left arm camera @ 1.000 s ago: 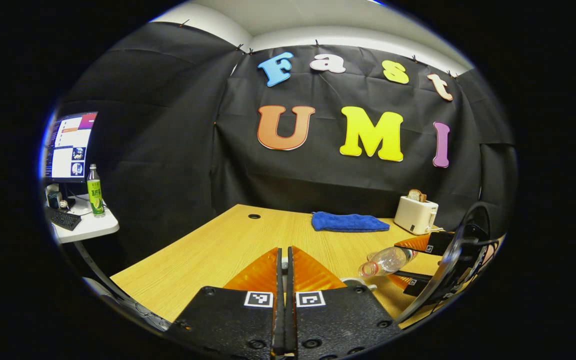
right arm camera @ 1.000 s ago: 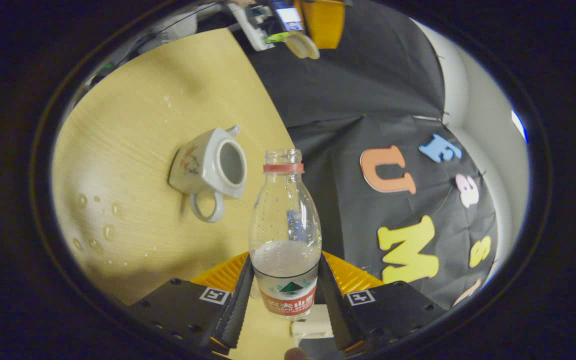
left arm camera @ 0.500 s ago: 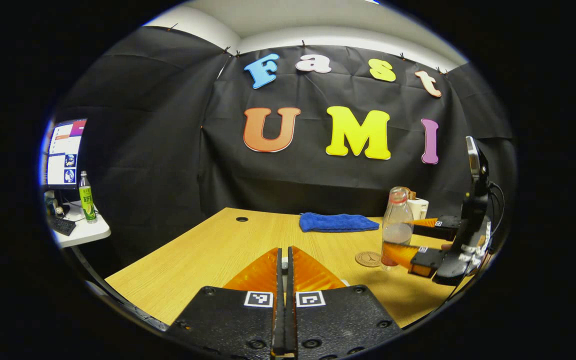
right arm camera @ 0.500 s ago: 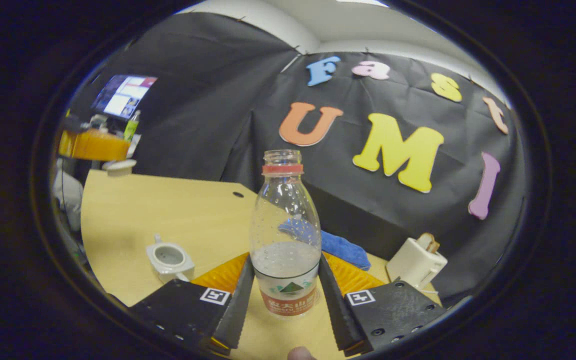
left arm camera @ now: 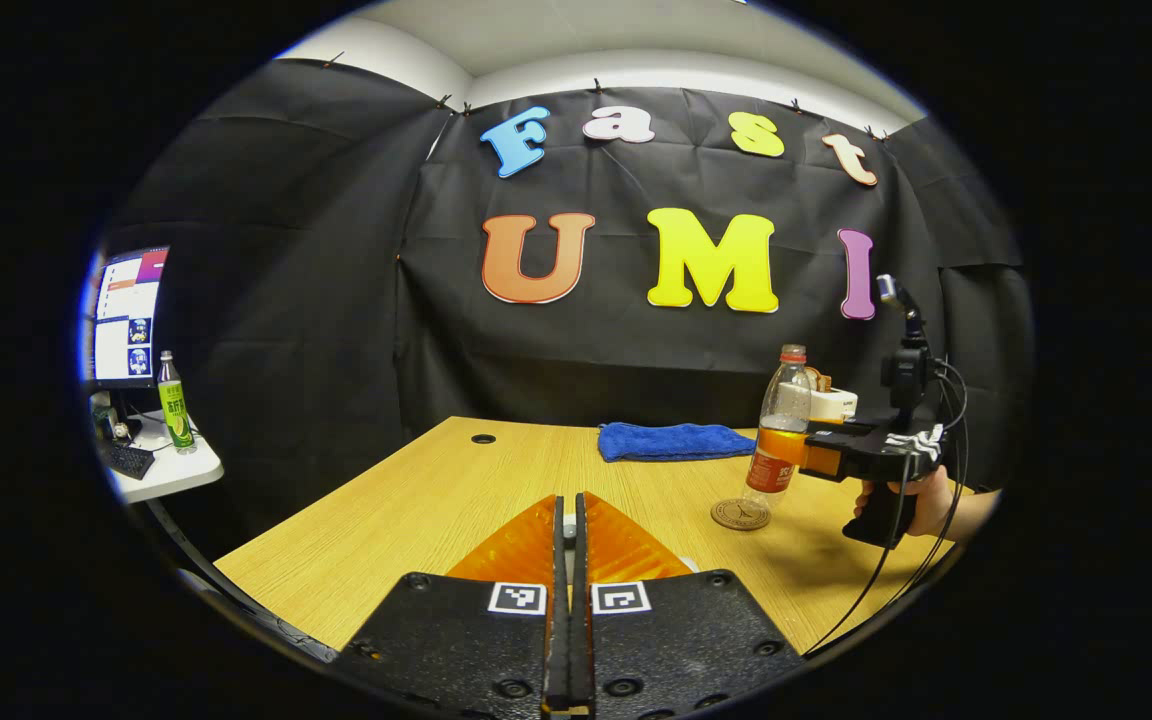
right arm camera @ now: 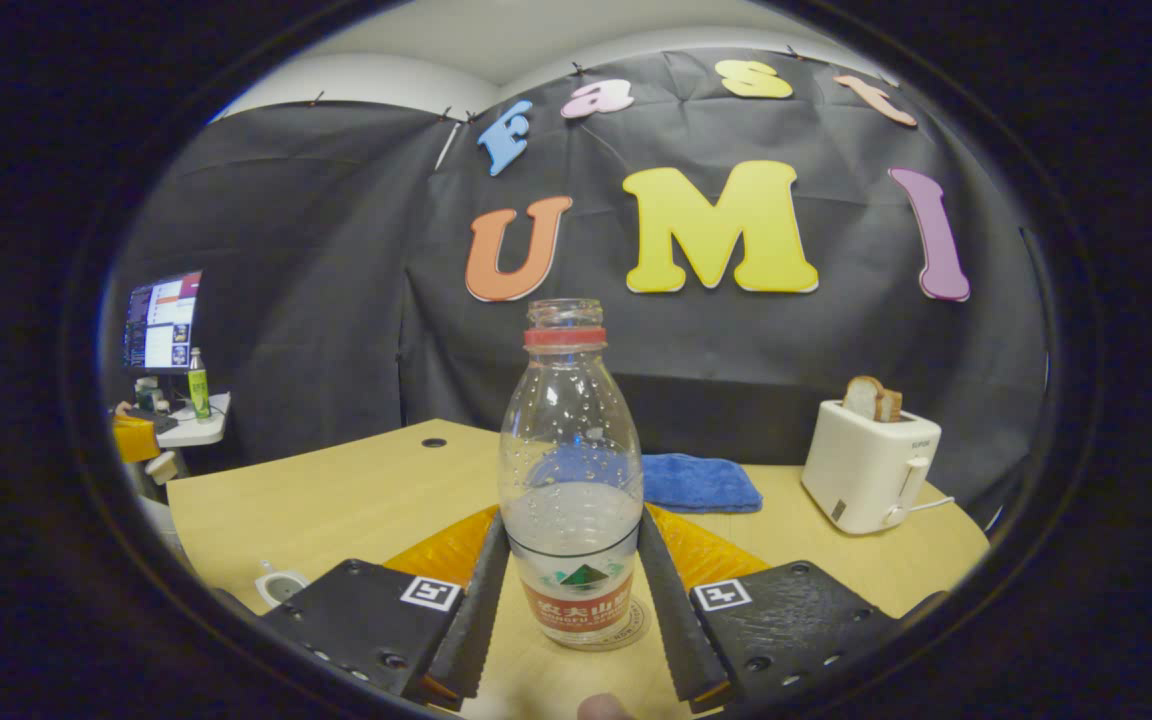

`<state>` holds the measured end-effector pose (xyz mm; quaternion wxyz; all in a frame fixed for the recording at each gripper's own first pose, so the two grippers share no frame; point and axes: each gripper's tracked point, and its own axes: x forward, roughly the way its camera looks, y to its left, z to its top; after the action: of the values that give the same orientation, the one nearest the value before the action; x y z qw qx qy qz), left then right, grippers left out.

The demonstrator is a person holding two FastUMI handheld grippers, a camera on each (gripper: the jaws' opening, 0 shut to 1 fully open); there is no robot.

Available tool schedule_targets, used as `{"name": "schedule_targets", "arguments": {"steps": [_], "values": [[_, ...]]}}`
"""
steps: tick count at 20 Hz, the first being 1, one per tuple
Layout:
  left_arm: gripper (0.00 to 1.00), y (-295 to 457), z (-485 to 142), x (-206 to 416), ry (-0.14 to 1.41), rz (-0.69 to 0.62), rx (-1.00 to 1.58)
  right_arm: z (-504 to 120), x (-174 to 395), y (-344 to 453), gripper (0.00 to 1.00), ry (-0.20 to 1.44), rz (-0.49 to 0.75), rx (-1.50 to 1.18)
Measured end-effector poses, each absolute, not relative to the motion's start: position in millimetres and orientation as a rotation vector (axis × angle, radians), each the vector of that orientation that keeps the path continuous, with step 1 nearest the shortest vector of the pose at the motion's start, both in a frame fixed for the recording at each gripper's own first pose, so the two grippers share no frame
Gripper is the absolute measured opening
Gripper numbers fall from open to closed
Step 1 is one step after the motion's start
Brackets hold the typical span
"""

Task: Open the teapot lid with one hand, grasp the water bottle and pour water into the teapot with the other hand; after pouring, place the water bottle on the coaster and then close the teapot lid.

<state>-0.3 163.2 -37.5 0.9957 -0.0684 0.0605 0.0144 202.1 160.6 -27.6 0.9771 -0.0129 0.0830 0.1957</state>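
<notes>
Left gripper view: my left gripper (left arm camera: 567, 600) has its fingers pressed together with almost no gap; whether the lid is pinched there I can't tell. Farther off, the right gripper (left arm camera: 816, 455), held by a hand (left arm camera: 926, 505), carries the bottle (left arm camera: 779, 435) upright, its base at the coaster (left arm camera: 739, 515) edge, touching or just above, can't tell which. One towel (left arm camera: 674, 442) behind it on the tabletop (left arm camera: 416, 500). Right gripper view: right gripper (right arm camera: 572, 590) fingers pinch the bottle (right arm camera: 570, 480) low on its body, at the label, no cap on, water roughly halfway up. Coaster (right arm camera: 636, 628) rim peeks out under the base, so it looks roughly centred, but contact isn't clear. Teapot (right arm camera: 281, 583) sits open, well apart at lower left; near the left edge the other gripper looks to hold a pale lid (right arm camera: 162, 466). Risks, my read: releasing before the base seats flat, then the uncapped bottle tips and spills; base half off the coaster rim would do the same. The lid could slip from a thin grip. Count: one bottle in hand, one coaster, one teapot, one toaster (right arm camera: 868, 465), one towel, one green bottle (right arm camera: 198, 384) on a side desk.
</notes>
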Motion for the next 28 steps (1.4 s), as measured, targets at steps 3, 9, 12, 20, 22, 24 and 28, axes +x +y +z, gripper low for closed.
{"name": "schedule_targets", "arguments": {"steps": [3, 9, 12, 20, 22, 24, 28], "values": [[0.03, 165.0, -39.9, -1.1, 0.128, 0.034, -0.130, -43.1, 219.6, 156.2, 0.70, 0.192, 0.367, -0.003], [0.03, 165.9, -47.9, 4.2, 0.146, 0.040, -0.119, -59.1, 232.3, 153.3, 0.70, 0.202, 0.354, 0.035], [0.03, 166.4, -49.5, 4.6, 0.148, 0.043, -0.115, -59.1, 232.0, 152.7, 0.72, 0.199, 0.351, 0.033], [0.03, 166.1, -41.6, 3.1, 0.122, 0.036, -0.156, -61.6, 223.8, 149.0, 0.98, 0.224, 0.322, 0.049], [0.00, 161.8, -35.2, 3.4, 0.103, 0.037, -0.156, -51.0, 214.1, 148.8, 0.96, 0.199, 0.334, 0.082], [0.03, 155.6, -28.5, 3.8, 0.071, 0.040, -0.150, -42.1, 198.4, 140.0, 0.93, 0.184, 0.335, 0.087], [0.03, 116.1, -28.2, 14.4, 0.011, -0.021, -0.189, -18.4, 154.0, 101.0, 0.96, 0.086, 0.298, 0.093]]}}
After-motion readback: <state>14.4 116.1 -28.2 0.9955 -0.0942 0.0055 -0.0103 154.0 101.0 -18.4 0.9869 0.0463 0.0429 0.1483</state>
